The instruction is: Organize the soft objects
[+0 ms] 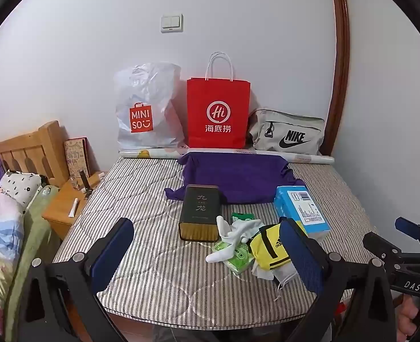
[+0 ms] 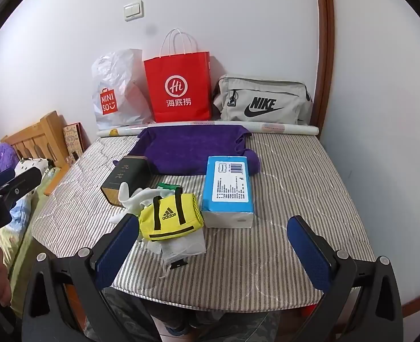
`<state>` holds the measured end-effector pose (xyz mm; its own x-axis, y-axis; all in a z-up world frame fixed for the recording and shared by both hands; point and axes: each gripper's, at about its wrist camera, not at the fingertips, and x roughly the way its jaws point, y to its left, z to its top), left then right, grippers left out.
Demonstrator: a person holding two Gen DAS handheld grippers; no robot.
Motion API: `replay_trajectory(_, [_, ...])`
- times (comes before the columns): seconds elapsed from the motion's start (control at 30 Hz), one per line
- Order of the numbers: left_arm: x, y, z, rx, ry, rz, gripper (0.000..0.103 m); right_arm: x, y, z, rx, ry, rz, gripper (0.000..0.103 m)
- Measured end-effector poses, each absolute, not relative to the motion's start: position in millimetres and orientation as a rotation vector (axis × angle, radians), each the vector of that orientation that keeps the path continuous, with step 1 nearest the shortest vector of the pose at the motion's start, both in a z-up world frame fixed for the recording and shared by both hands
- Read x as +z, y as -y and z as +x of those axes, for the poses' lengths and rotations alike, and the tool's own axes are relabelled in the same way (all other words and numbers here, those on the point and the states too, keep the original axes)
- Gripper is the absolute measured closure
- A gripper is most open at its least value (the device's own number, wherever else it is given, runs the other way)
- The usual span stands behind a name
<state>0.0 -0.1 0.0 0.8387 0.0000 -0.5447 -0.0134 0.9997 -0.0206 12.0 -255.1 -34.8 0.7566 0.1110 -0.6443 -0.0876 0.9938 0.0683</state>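
A pile of soft things lies near the front of the striped mattress [image 1: 152, 199]: a yellow Adidas pouch [image 1: 268, 249] [image 2: 171, 218], white socks [image 1: 234, 232] [image 2: 134, 199], green tissue packs [image 1: 238, 255] and a white mask [image 2: 184, 246]. A purple towel [image 1: 235, 176] [image 2: 190, 149] lies spread behind them. My left gripper [image 1: 207, 253] is open and empty, hovering in front of the pile. My right gripper [image 2: 212, 246] is open and empty, just right of the pouch; it also shows in the left wrist view [image 1: 406, 228].
A dark tea tin [image 1: 200, 212] [image 2: 127, 176] and a blue box [image 1: 302, 211] [image 2: 228, 191] flank the pile. Against the wall stand a Miniso bag [image 1: 145, 108], a red paper bag [image 1: 218, 114] and a grey Nike bag [image 1: 288, 135]. A wooden nightstand [image 1: 64, 208] stands left.
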Motion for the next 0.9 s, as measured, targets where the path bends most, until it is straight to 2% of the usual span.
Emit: replay_trajectory(0.9, [0.0, 0.2, 0.1, 0.008, -0.575, -0.025, 0.000, -31.6, 257.0, 9.7, 0.111, -0.698, 0.032, 0.001])
